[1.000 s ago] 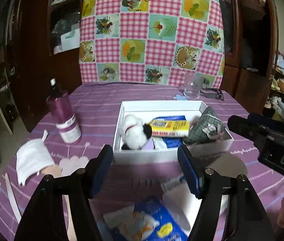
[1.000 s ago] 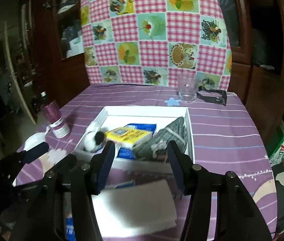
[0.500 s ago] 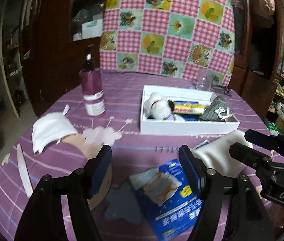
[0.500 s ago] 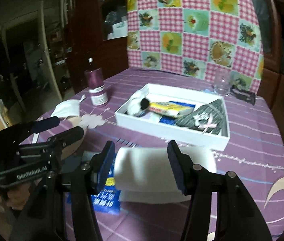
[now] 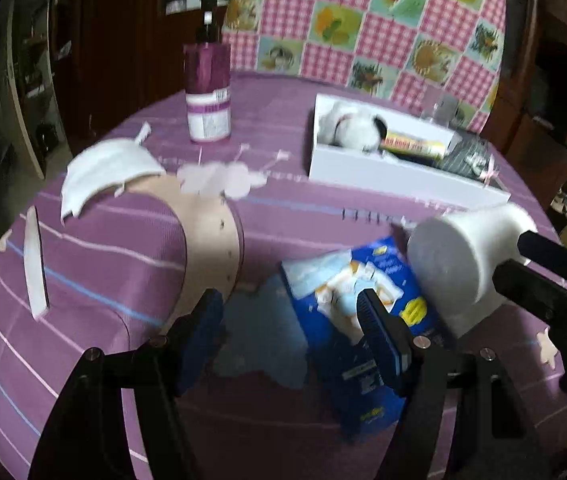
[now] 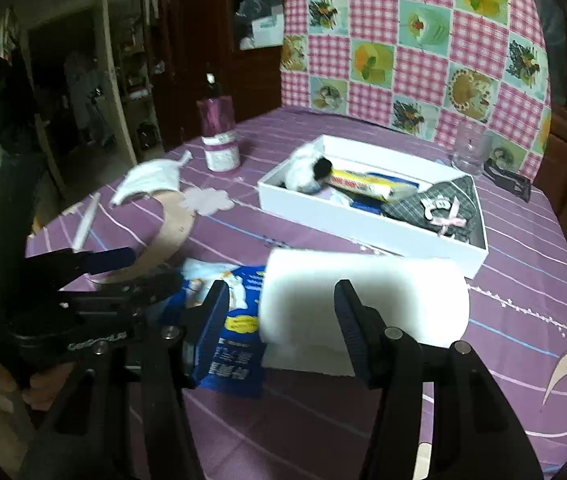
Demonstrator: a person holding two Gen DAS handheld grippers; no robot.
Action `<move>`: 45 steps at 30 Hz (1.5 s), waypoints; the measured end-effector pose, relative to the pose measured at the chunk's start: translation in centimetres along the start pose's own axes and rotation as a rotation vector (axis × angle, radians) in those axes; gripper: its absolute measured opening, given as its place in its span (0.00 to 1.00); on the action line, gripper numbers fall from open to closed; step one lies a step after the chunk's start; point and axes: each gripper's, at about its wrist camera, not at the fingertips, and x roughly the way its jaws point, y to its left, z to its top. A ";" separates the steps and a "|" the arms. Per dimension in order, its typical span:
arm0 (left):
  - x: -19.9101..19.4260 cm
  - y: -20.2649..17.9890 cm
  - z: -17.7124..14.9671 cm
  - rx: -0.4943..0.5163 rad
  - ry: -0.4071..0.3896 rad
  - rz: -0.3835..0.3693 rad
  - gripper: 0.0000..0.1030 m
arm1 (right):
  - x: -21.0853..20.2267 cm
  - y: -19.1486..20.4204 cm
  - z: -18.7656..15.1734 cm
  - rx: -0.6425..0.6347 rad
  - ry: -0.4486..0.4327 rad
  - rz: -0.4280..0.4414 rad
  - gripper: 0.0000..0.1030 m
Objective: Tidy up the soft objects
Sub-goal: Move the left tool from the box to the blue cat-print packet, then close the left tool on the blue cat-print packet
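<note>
One white foam sheet [image 6: 363, 300], curled into a roll beside blue packet [image 5: 363, 320]; right gripper [image 6: 281, 312] angled down w/ fingers spread beside roll; left gripper [image 5: 291, 320] spread, empty.

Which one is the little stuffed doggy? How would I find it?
Look for the white box on the purple tablecloth. The plush dog lies in the end nearest the purple bottle. It is the only fluffy white thing with a black patch; beside it lie a flat yellow packet and grey striped cloth.
</note>
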 end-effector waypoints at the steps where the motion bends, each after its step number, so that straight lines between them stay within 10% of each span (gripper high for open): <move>1: 0.2 0.0 -0.1 0.002 0.006 0.003 0.68 | 0.5 0.1 -0.1 -0.004 0.013 -0.020 0.54; 32: 1.4 -3.8 -1.3 0.122 0.141 -0.088 0.82 | 1.4 -1.6 -0.4 0.068 0.031 -0.176 0.65; 45: 3.8 -7.1 -0.2 0.075 0.242 0.042 1.00 | 0.6 -5.7 -0.4 0.308 0.045 -0.128 0.65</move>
